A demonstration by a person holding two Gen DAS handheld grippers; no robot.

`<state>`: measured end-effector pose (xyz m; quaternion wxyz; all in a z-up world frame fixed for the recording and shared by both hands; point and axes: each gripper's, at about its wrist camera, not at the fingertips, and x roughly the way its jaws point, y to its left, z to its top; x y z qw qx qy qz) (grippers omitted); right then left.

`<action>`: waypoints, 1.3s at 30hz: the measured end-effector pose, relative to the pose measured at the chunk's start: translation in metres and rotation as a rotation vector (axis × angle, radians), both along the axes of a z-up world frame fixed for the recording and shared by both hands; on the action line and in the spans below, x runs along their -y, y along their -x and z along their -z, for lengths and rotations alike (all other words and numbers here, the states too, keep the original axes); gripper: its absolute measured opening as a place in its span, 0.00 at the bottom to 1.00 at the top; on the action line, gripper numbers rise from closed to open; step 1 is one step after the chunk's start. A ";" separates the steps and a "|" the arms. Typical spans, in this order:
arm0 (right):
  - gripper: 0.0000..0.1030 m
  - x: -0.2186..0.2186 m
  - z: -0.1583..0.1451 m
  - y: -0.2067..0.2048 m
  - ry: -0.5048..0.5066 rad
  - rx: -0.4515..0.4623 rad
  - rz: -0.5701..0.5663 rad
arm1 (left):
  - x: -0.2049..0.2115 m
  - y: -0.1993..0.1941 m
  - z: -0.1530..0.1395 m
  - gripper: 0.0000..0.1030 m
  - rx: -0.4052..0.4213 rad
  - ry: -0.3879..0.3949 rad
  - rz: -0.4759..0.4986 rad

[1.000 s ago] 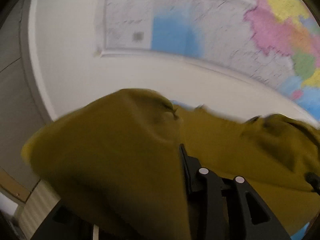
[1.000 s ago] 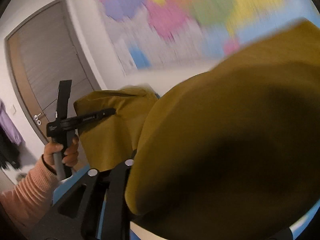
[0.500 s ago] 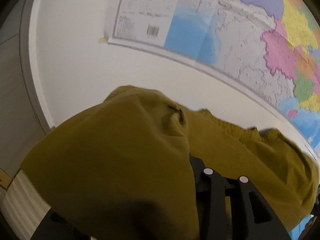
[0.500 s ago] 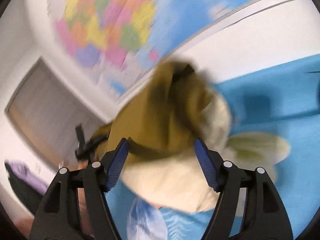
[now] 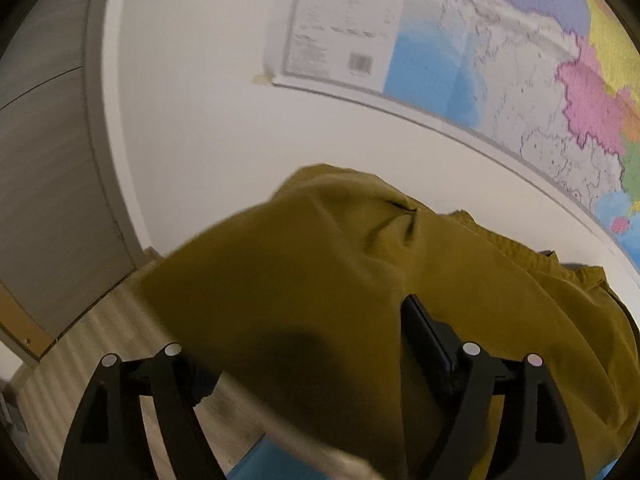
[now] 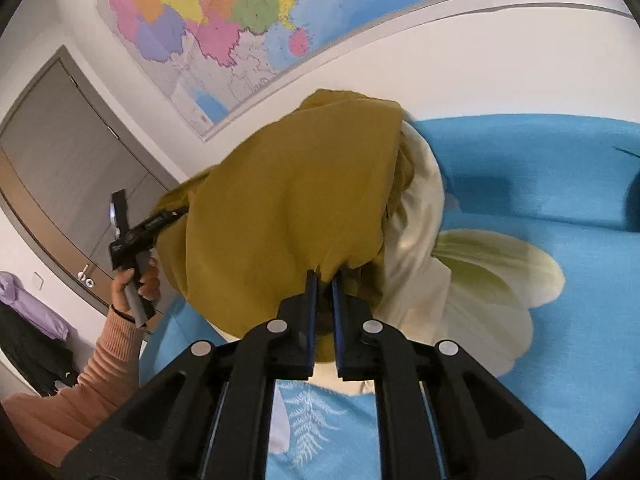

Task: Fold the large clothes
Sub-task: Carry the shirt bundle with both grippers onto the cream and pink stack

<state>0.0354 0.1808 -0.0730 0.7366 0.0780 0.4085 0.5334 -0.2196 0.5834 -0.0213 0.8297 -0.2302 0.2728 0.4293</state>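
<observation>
A home bedroom: a bed [image 6: 520, 200] in blue floral bedding, wall map [image 6: 240, 20] at 12 o'clock, door [image 6: 60, 168] at 9 o'clock

Left hand-held gripper [image 5: 304, 344]: jaws opening wide, cloth draped between them.
Right hand-held gripper [image 6: 323, 284]: jaws closing, nearly together, on cloth.
Left hand [image 6: 134, 286]: at nine o'clock, gripping its handle, sleeve below.
</observation>
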 end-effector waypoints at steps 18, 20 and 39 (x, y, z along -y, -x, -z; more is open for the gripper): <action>0.35 -0.085 -0.050 -0.002 0.091 0.296 0.018 | 0.081 -0.037 -0.027 0.80 -0.007 -0.141 0.229; 0.33 -0.097 -0.030 -0.007 0.163 0.290 -0.012 | 0.086 -0.048 -0.013 0.80 -0.058 -0.137 0.253; 0.36 -0.122 -0.032 0.013 0.108 0.271 -0.093 | 0.142 -0.060 -0.013 0.80 -0.027 -0.183 0.333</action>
